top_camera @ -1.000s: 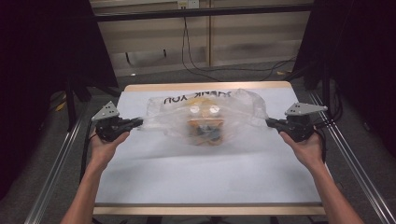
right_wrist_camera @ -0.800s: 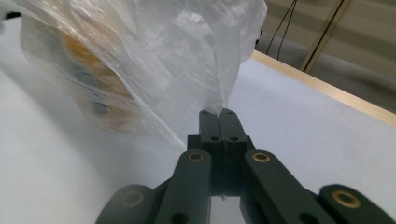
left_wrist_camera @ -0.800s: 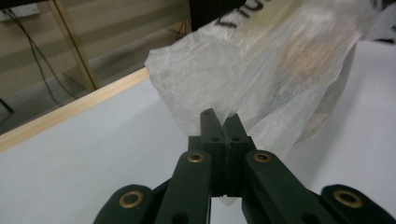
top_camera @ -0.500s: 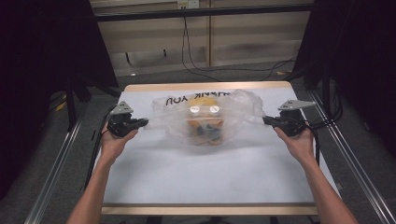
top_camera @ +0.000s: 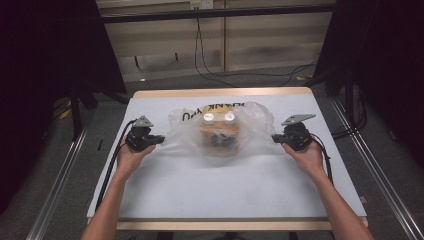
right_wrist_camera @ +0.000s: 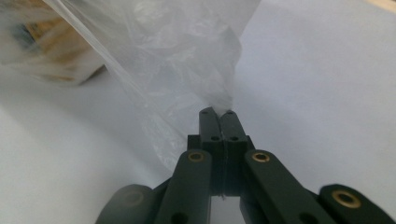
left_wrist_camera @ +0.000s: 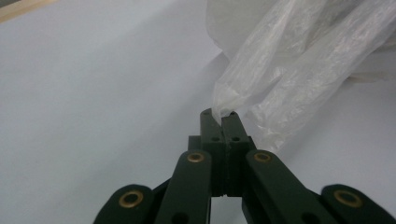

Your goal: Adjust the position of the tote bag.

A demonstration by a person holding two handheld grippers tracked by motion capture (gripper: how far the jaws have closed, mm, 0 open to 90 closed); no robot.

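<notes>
A clear plastic bag (top_camera: 222,127) with "THANK YOU" printed on it lies mid-table, and an orange-brown box (top_camera: 220,135) shows inside it. My left gripper (top_camera: 161,139) is shut on the bag's left handle (left_wrist_camera: 243,88), whose film is pinched between the jaws. At the bag's right side, my right gripper (top_camera: 274,138) is shut on the other handle (right_wrist_camera: 205,79). Both handles stretch from the jaw tips (left_wrist_camera: 220,114) (right_wrist_camera: 218,113) toward the bag. The box appears blurred in the right gripper view (right_wrist_camera: 51,51).
The white table top (top_camera: 225,185) has a wooden rim (top_camera: 220,93). Metal rails (top_camera: 57,185) run along both sides, and cables trail on the floor behind. Dark stands rise at left and right.
Both grippers have come lower and closer to the table, still shut on the handles. The bag has sagged and drawn in from its stretched, lifted shape.
</notes>
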